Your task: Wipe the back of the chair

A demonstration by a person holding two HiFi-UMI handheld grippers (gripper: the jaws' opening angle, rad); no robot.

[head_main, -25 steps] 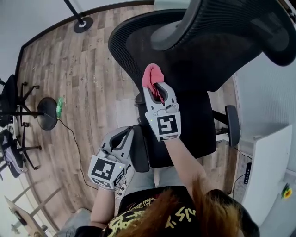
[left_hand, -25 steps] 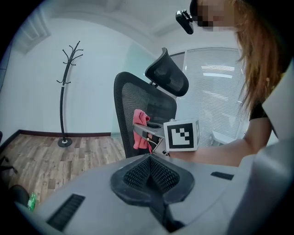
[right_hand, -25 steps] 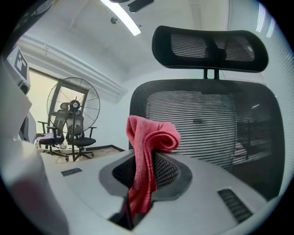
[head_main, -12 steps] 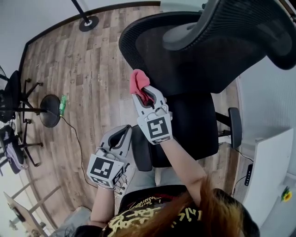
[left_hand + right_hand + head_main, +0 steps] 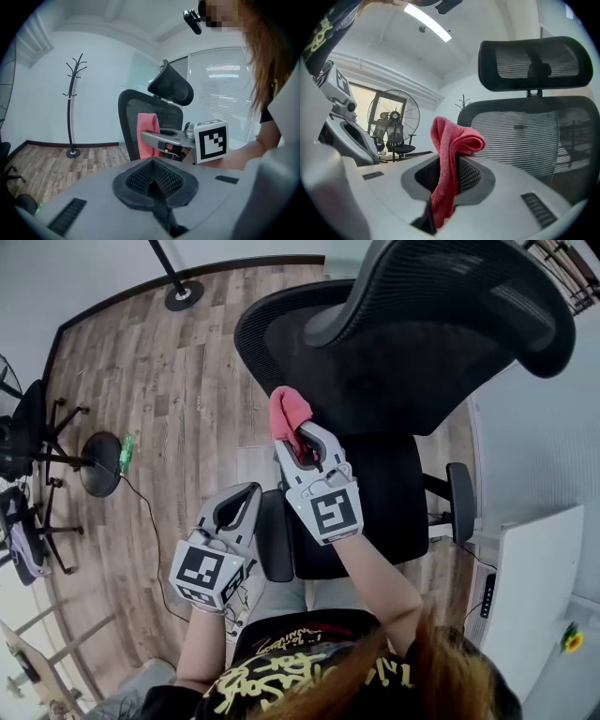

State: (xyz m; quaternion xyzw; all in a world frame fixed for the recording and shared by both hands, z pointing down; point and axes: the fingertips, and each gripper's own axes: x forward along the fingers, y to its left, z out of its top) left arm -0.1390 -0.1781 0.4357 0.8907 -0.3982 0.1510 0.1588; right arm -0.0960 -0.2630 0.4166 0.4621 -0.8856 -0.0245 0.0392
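A red cloth is gripped in the right tool at the chair back's left edge — mesh spread rightward — while the left tool, shut and empty, is held lower.

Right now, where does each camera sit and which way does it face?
Head view: on the person's head, facing down at the chair back; both forearms, left gripper and right gripper show.
Left gripper view: on the left gripper, facing along its shut, empty jaws toward the chair back; a forearm shows.
Right gripper view: on the right gripper, facing the chair back past the clamped red cloth; shirt edge shows.
All three share red cloth and chair back.
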